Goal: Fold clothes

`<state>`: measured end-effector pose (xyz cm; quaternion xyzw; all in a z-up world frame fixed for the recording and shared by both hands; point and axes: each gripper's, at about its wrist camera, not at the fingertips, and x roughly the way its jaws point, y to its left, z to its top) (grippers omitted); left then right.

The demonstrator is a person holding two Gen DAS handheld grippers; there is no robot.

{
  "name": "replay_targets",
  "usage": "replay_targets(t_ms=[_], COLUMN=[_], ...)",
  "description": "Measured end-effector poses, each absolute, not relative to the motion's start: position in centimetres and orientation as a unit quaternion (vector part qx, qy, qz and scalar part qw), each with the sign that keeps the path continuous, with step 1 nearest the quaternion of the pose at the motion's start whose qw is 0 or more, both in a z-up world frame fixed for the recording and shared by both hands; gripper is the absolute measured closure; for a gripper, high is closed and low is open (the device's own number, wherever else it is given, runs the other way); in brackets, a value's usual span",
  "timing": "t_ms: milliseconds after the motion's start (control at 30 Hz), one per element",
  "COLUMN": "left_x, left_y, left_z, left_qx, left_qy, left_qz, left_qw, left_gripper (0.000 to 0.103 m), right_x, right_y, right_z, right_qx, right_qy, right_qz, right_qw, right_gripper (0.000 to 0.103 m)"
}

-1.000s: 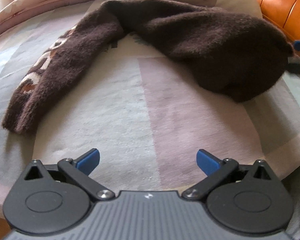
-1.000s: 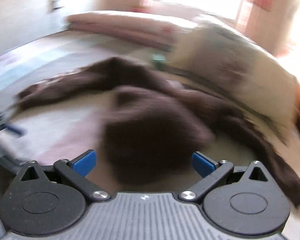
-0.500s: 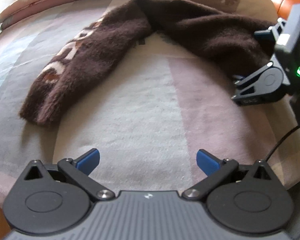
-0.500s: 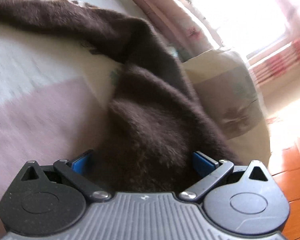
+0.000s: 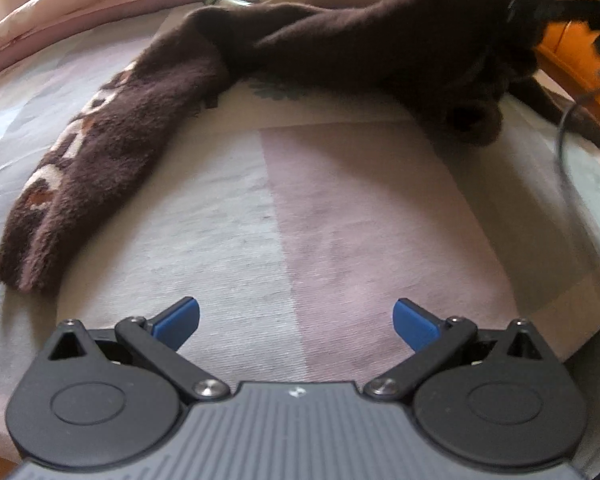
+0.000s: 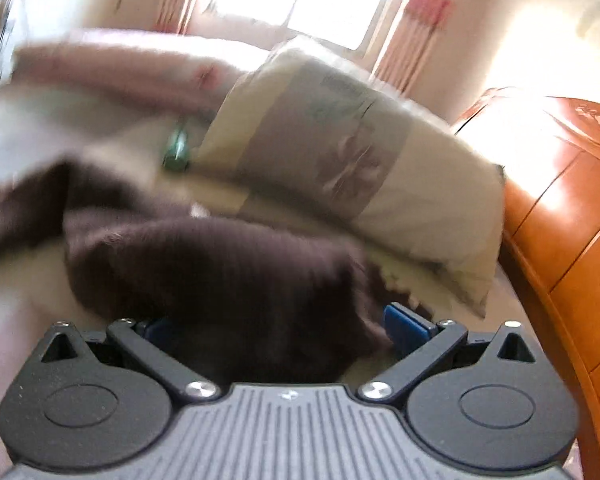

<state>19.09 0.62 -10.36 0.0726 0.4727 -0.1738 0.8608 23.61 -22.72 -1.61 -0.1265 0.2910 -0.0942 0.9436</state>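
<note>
A fuzzy dark brown sweater (image 5: pixel 340 52) lies across the far side of the bed. Its patterned sleeve (image 5: pixel 100 160) runs down to the left. The sweater's right end is raised off the bed towards my blurred right gripper (image 5: pixel 596 12). In the right wrist view the sweater (image 6: pixel 220 272) bunches between the fingers of the right gripper (image 6: pixel 280 328), whose jaws stand wide apart around the cloth. My left gripper (image 5: pixel 296 320) is open over bare bedsheet (image 5: pixel 340 220), well short of the sweater, with nothing between its fingers.
A pale pillow (image 6: pixel 360 184) leans behind the sweater, with a small green object (image 6: pixel 176 148) beside it. An orange wooden headboard (image 6: pixel 560 220) stands on the right. A rolled quilt (image 5: pixel 100 0) lies along the far edge. A cable (image 5: pixel 564 152) hangs at the right.
The right gripper pushed into the sweater's right end and has risen, lifting that end off the bed. The left gripper stayed open and shifted only slightly.
</note>
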Motion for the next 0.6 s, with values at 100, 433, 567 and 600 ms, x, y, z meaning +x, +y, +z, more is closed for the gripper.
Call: replay_targets(t_ms=[100, 433, 567, 600], left_x=[19.2, 18.3, 18.3, 18.3], left_y=[1.3, 1.1, 0.6, 0.4], left_z=[-10.2, -9.9, -9.9, -10.0], left_qx=[0.068, 0.068, 0.066, 0.064], left_qy=[0.474, 0.469, 0.465, 0.465], left_qz=[-0.16, -0.168, -0.177, -0.182], left_qw=[0.863, 0.864, 0.865, 0.864], left_gripper=[0.001, 0.001, 0.001, 0.001], right_x=[22.1, 18.6, 17.4, 17.1], right_y=[-23.1, -21.0, -19.9, -19.6], right_z=[1.4, 1.2, -1.2, -1.9], right_qx=[-0.108, -0.089, -0.115, -0.121], right_qy=[0.251, 0.317, 0.342, 0.348], right_qz=[-0.113, 0.003, 0.022, 0.026], right_qw=[0.955, 0.944, 0.932, 0.929], right_gripper=[0.0, 0.0, 0.0, 0.0])
